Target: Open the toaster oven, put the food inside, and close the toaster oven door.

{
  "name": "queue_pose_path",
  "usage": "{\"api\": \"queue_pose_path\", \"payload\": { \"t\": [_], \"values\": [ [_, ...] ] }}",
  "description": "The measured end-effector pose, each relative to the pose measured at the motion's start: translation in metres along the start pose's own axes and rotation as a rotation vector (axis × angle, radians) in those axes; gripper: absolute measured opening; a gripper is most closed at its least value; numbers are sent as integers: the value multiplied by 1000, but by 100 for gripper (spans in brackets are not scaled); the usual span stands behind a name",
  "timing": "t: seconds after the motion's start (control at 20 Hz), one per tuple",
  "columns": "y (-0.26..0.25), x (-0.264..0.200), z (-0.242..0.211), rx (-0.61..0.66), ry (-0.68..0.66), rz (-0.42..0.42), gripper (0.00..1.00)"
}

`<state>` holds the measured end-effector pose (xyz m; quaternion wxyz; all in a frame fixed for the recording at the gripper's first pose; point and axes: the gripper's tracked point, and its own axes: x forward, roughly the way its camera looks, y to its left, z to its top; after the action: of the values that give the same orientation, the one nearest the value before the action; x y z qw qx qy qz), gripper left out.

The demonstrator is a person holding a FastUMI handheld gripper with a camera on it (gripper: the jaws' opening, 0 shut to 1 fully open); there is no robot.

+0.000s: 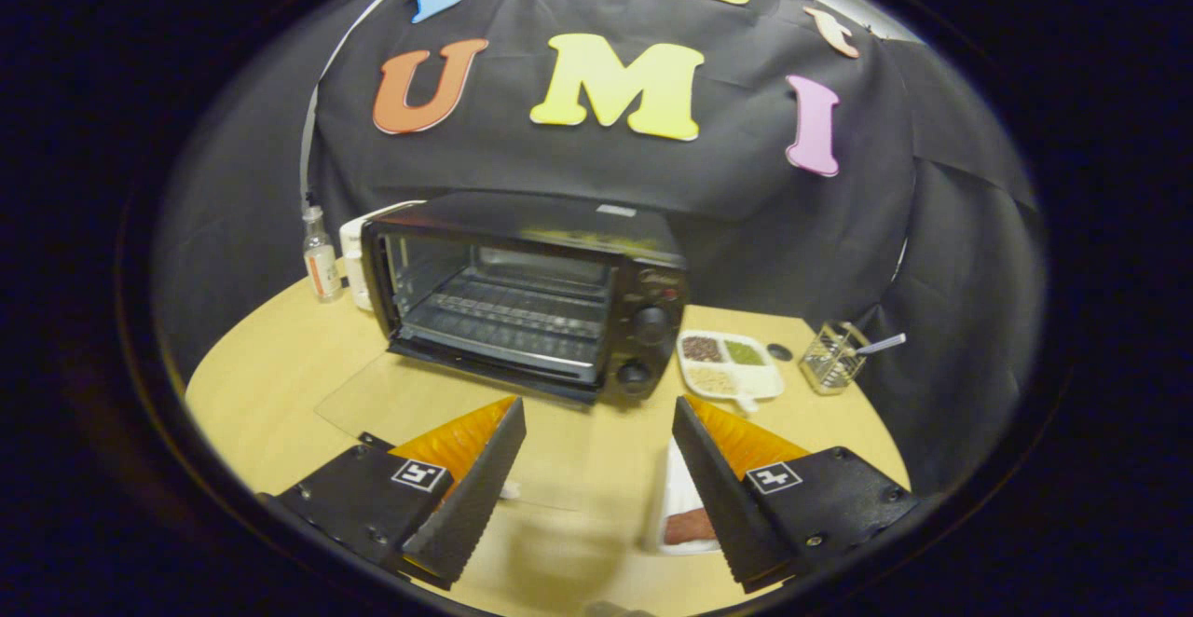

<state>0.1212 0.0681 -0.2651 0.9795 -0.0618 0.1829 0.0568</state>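
The black toaster oven (531,295) stands at the back of the round wooden table (270,384). Its glass door (419,403) is swung down and lies almost flat ahead of my fingers, and the wire rack (508,323) inside is bare. My gripper (596,412) hovers open just in front of the door, with nothing between its fingers. A reddish-brown piece of food (690,526) lies on a white plate (673,486) right beside the right finger, which hides part of it.
A small bottle (321,267) and a white appliance (354,244) stand left of the oven. To its right are a white divided dish of grains (730,365), a small dark disc (779,352) and a wire basket (832,358) holding a utensil.
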Motion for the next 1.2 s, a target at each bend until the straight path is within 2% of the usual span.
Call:
{"api": "queue_pose_path", "payload": {
  "t": [0.2, 0.4, 0.55, 0.75, 0.85, 0.9, 0.95, 1.1, 1.2],
  "values": [
    [-89, 1, -7, 5, 19, -42, 100],
    [-144, 2, -42, 80, 99, -10, 100],
    [-144, 4, -71, 184, 166, 114, 100],
    [-121, 1, -99, 331, 267, 314, 94],
    [-108, -3, -119, 388, 360, 391, 83],
    [-108, -4, -127, 419, 389, 415, 75],
    [-108, -8, -130, 457, 407, 434, 73],
    [-101, -9, -126, 579, 429, 486, 45],
    [-99, -10, -127, 607, 448, 510, 27]
  ]
}}
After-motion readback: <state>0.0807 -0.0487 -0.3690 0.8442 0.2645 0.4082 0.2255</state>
